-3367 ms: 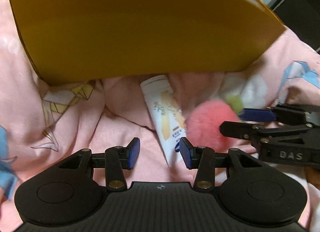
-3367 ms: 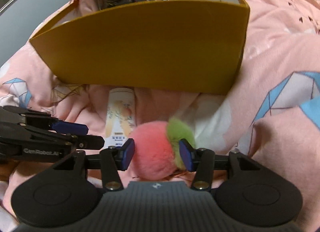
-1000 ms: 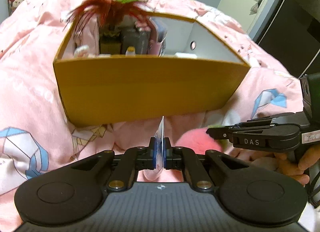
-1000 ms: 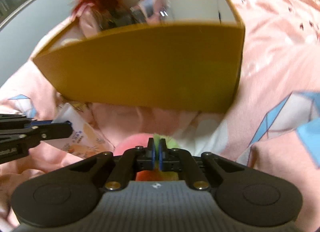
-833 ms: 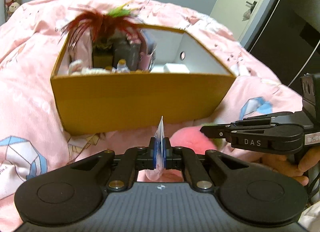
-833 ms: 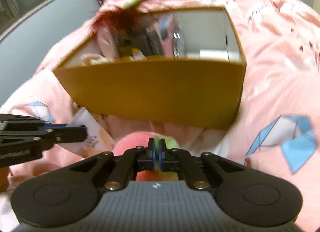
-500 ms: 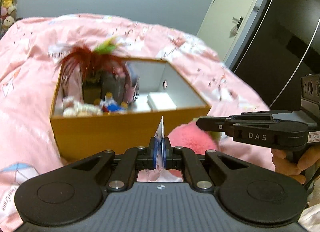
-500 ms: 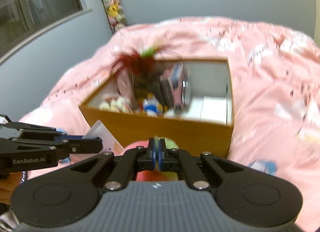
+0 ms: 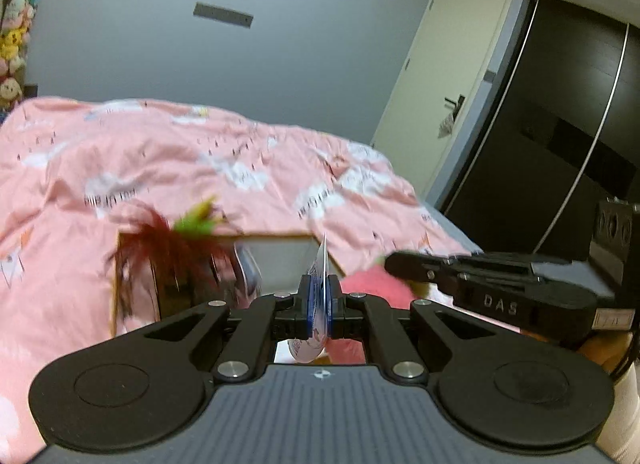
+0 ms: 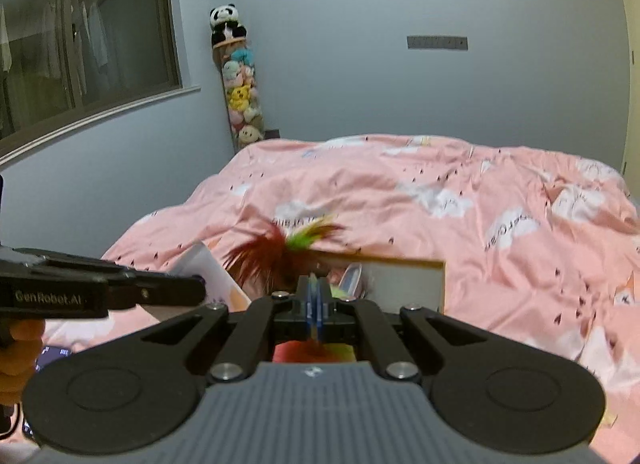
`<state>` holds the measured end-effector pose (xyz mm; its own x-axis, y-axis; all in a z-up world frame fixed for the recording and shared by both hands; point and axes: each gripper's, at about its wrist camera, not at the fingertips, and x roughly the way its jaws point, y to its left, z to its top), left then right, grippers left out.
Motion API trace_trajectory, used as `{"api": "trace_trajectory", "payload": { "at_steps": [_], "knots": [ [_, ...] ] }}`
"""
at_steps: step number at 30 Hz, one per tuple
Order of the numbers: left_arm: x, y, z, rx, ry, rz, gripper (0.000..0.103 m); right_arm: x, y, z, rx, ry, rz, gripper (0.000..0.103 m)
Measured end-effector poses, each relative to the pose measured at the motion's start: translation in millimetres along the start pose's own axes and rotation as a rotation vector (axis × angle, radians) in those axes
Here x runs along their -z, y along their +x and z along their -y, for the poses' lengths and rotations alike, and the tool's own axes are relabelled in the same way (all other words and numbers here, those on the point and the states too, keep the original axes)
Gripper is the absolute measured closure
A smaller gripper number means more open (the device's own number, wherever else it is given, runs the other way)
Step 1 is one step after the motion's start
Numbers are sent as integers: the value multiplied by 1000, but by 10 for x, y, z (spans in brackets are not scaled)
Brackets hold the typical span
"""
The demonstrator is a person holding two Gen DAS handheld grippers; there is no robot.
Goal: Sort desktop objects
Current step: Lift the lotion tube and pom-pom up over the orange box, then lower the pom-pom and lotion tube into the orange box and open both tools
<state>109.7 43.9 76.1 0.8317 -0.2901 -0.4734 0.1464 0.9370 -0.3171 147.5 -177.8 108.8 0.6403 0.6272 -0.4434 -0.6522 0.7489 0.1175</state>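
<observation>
My left gripper [image 9: 319,306] is shut on the flat end of a white cream tube [image 9: 320,264], held edge-on above the yellow box [image 9: 276,235]. The tube also shows in the right wrist view [image 10: 204,268], clamped by the left gripper [image 10: 192,288]. My right gripper [image 10: 316,304] is shut on a pink and green plush ball [image 10: 308,350], which hangs under the jaws. The ball also shows in the left wrist view [image 9: 372,284] beneath the right gripper [image 9: 390,262]. Both grippers are high above the box.
The box [image 10: 420,264] sits on a pink quilt [image 10: 460,203] and holds a red and green feather toy [image 10: 280,244], books and small items. A column of plush toys [image 10: 240,99] stands by the wall. A door [image 9: 448,95] and dark wardrobe [image 9: 560,123] are on the right.
Both grippers have lifted up and away from the quilt with their objects. The box now appears smaller and lower, and the room walls have come into view.
</observation>
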Motion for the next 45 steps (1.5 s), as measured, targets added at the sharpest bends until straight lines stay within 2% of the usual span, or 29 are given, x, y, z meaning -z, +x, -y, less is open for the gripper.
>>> {"api": "trace_trajectory", "payload": {
  "at_steps": [6,11,23,31,38,41,45],
  "knots": [
    [-285,190,-207,-39,-27,31,97,-160,266,156,33,34,3,101],
    [-387,497,-350,-70,-41,1,97,-208,623,337,77,78,-17,101],
    [-198,1208,-498,-87,-53,-159,97,-129,1553,614,187,45,-128,102],
    [-148,1435,-582,-81,-65,-201,97,-112,1998,810,240,32,-164,102],
    [-168,1472,-555,-69,-41,-202,97,-56,2184,891,218,43,-188,101],
    [-166,1431,-529,-66,-32,-195,97,-54,2165,937,211,60,-189,97],
    [-164,1382,-517,-50,-36,-196,97,-87,2066,991,189,102,-193,97]
  ]
}}
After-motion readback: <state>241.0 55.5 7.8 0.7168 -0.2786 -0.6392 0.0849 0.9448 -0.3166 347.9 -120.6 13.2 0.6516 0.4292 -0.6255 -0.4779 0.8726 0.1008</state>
